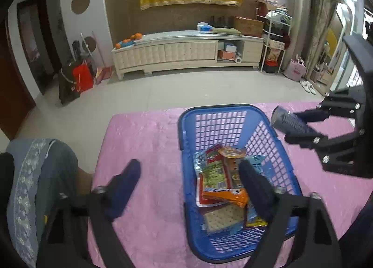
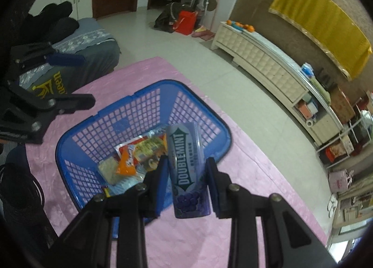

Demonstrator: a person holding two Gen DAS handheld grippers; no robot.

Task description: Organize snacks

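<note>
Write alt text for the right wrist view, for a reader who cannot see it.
The right tongs grip a purple Doublemint canister above the near rim of a blue plastic basket on a pink tablecloth. Several snack packets lie in the basket. The left tongs hang open at upper left.

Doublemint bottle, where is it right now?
The Doublemint bottle is clamped in the right gripper, held above the blue basket's right rim, over the pink tablecloth.
</note>
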